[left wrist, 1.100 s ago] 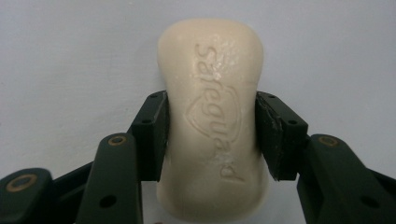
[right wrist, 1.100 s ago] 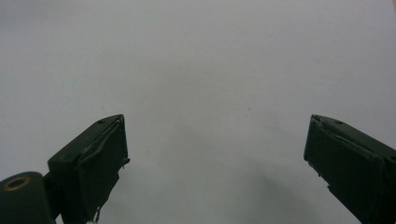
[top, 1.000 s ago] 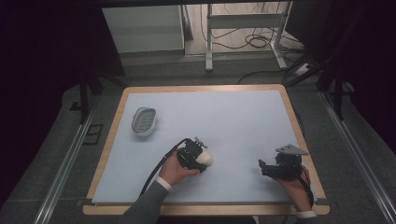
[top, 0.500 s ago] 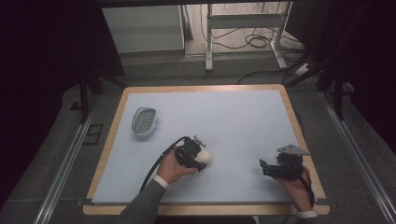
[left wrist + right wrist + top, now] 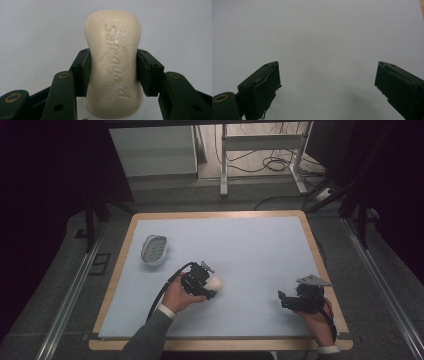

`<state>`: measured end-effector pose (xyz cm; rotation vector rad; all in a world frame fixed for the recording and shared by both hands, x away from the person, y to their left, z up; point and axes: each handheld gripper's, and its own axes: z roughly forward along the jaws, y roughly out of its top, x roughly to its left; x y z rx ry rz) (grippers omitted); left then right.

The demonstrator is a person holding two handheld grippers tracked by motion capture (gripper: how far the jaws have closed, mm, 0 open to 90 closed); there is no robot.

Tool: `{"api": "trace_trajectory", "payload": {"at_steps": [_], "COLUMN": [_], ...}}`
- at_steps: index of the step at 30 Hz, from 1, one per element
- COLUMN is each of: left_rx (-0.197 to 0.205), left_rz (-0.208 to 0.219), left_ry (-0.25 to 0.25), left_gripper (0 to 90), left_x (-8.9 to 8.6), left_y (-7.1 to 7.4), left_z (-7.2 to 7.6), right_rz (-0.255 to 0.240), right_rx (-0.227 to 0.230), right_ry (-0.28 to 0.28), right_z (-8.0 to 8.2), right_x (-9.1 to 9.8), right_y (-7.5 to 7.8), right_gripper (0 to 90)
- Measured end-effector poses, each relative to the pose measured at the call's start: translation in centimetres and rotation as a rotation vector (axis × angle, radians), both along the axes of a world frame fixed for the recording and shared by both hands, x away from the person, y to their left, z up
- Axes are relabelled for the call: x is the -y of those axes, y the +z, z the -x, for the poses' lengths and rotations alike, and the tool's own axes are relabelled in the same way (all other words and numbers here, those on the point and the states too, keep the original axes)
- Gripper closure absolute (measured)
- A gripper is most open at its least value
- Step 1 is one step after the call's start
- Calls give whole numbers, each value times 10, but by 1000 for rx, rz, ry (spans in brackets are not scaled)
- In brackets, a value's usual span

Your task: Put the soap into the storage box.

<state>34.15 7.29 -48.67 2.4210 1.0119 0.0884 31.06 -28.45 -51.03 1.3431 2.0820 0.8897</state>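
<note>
Since a second ago, we see the left gripper (image 5: 113, 72) has shifted slightly toward the soap dish (image 5: 154, 249). It is clamped on the soap bar (image 5: 113, 62), mid-table; transfer appears under way. The right gripper (image 5: 327, 82) is released, holding nothing.

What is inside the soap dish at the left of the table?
The soap dish looks empty: its ribbed floor shows, with nothing lying in it. The soap bar is clamped in the left gripper. What lies under the dish is covered.
</note>
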Motion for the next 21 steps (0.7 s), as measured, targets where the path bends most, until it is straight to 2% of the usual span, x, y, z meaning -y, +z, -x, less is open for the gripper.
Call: {"api": "trace_trajectory", "payload": {"at_steps": [10,21], "left_rx": [6,-17], "left_rz": [13,25], "left_ry": [20,51], "left_gripper": [492,492], "left_x": [-12,-30], "left_y": [6,6], "left_z": [-4,-14], "right_rz": [2,2], "right_rx": [-3,-4], "right_ry": [-2,-5], "right_z": [0,0], "right_x": [1,1], "right_y": [0,-1], "right_gripper": [61,61]}}
